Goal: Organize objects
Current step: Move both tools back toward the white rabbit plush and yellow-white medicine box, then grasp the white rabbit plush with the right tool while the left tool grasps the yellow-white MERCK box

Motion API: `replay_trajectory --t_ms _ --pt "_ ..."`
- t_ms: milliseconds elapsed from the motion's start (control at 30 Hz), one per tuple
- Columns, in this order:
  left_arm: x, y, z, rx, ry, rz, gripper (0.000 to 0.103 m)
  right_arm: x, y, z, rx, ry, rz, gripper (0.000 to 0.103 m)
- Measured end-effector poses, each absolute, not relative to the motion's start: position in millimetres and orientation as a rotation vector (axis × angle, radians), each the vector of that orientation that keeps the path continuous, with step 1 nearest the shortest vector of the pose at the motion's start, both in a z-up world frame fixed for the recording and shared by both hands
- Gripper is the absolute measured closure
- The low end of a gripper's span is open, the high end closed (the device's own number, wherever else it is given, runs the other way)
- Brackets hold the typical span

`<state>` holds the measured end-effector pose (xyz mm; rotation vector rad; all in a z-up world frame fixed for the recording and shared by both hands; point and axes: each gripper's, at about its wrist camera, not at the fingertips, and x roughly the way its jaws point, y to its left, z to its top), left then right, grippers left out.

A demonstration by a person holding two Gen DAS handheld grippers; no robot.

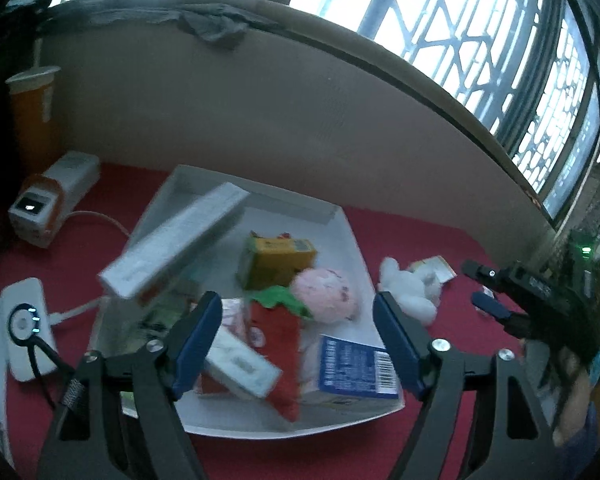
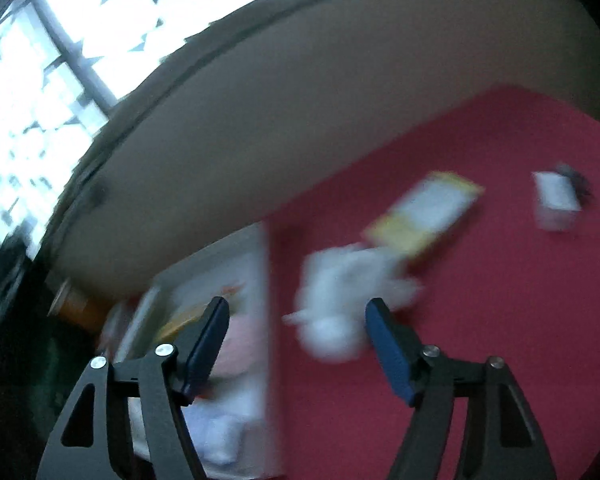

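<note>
Matt red cloth (image 1: 420, 240) w/ white cardboard tray (image 1: 352, 232), fluffy white plush (image 1: 410, 292).

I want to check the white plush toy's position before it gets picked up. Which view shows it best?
The left wrist view: the white plush toy is fairly sharp, lying on the red cloth just right of the white tray. The right wrist view shows it larger but motion-smeared.

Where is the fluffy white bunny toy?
The white plush toy lies on the red cloth, just right of the white tray in the left wrist view, beside a yellow-edged packet.
</note>
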<state>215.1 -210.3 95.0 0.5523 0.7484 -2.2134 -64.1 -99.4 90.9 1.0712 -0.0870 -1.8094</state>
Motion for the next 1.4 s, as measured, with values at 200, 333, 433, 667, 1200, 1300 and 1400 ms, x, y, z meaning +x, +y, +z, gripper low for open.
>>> replay_trajectory --t_ms 200,333,433,667,1200,1300,1400 --pt "182 -193 92 0.579 0.7 -2.267 0.0 -119 -112 43 1.331 -0.115 -1.813 0.018" --pt "179 -191 90 0.587 0.674 -2.264 0.0 -98 -154 35 1.286 0.013 -1.817 0.015" --pt "186 -194 90 0.581 0.683 -2.255 0.0 -86 -181 27 1.265 0.067 -1.846 0.008" --pt "195 -206 82 0.596 0.714 -2.199 0.0 -60 -214 19 1.14 0.25 -1.897 0.019" --pt "64 -162 95 0.896 0.446 -2.474 0.0 -145 -46 40 1.068 -0.08 -1.896 0.039" --pt "10 -149 103 0.995 0.285 -2.591 0.0 -177 -12 42 1.046 -0.185 -1.908 0.038" --pt "-42 -146 109 1.087 0.208 -2.676 0.0 -198 7 33 1.033 -0.251 -1.903 0.038"
